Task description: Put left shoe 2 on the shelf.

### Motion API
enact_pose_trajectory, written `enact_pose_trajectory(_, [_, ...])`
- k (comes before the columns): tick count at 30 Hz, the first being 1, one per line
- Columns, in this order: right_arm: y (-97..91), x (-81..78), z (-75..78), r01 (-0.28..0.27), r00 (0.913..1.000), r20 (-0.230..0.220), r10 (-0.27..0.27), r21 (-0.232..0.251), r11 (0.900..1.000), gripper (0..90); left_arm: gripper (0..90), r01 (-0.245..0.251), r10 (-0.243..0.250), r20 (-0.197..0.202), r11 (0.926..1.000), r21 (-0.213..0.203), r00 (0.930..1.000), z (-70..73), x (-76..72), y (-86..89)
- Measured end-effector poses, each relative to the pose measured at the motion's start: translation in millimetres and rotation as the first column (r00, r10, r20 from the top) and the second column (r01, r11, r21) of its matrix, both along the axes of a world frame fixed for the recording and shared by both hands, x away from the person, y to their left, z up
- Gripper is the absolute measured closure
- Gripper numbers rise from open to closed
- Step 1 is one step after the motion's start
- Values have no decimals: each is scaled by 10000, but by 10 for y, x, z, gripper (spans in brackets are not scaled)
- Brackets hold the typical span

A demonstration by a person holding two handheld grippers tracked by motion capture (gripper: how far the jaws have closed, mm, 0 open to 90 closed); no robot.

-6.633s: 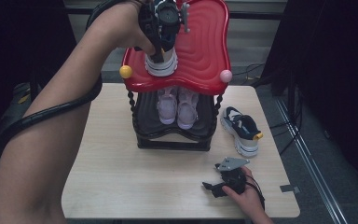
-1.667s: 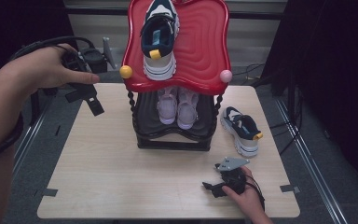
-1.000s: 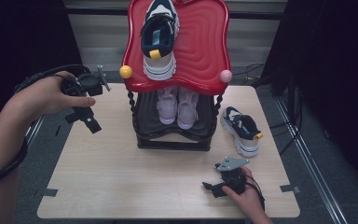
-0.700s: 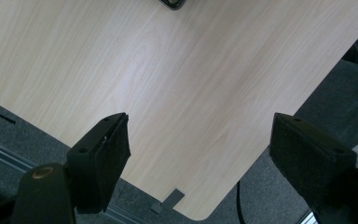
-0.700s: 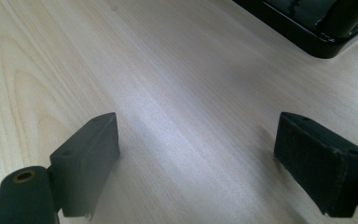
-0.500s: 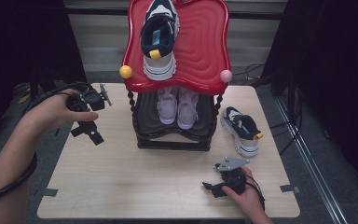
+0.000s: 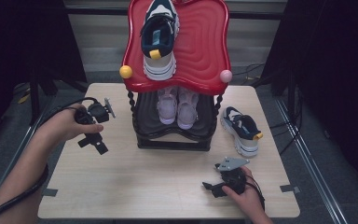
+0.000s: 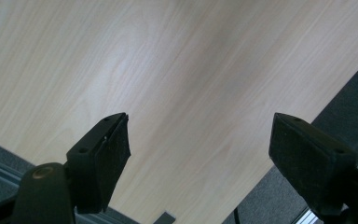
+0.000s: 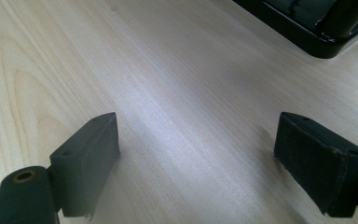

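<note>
Red top shelf [image 7: 205, 46] of the rack holds one navy sneaker [image 7: 158, 37], black lower shelf [image 7: 144, 116] a pink pair [image 7: 177, 105], second navy sneaker [image 7: 241, 130] right on table [image 7: 158, 186]; left gripper [image 7: 93, 140] and right gripper [image 7: 214, 186] both wide, empty

top shelf [image 7: 200, 42]: red, ripple pattern
knobs [image 7: 126, 72]: yellow, pink
lower shelf [image 7: 144, 114]: black
top shoe [image 7: 159, 37]: navy, white, yellow tab
pair [image 7: 177, 105]: pale pink
desk [image 7: 144, 177]: light wood grain
</note>
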State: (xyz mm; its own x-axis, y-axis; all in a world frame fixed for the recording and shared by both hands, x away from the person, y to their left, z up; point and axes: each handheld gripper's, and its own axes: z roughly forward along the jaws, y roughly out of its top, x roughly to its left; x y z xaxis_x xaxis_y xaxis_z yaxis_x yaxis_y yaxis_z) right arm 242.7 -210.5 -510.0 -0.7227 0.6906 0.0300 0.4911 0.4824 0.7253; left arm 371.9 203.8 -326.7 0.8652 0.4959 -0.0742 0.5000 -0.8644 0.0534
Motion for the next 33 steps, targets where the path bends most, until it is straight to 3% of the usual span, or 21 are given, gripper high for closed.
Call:
enact_pose_trajectory(7, [0,0,-1,0,10000,5,0,-1,10000,134,199,-149,149,-5,9992,-377,9999,-254,33,-4])
enact_pose_trajectory(15, [1,-3,0,15,10000,-38,-15,6,10000,134,199,-177,222,465,9954,-942,9987,-498,20,-12])
enact_pose_trajectory(23, [-1,-2,0,-10,10000,-28,10,-20,10000,134,198,-220,343,750,9870,-1595,9966,-746,-22,23])
enact_pose_trajectory(27, [0,-2,0,-9,10000,-31,9,-18,10000,134,197,-280,497,1056,9799,-1977,9932,-840,-52,35])
enact_pose_trajectory(33, [-1,-2,0,-10,10000,-30,10,-18,10000,134,187,-537,843,1137,9669,-2496,9899,-1026,-96,36])
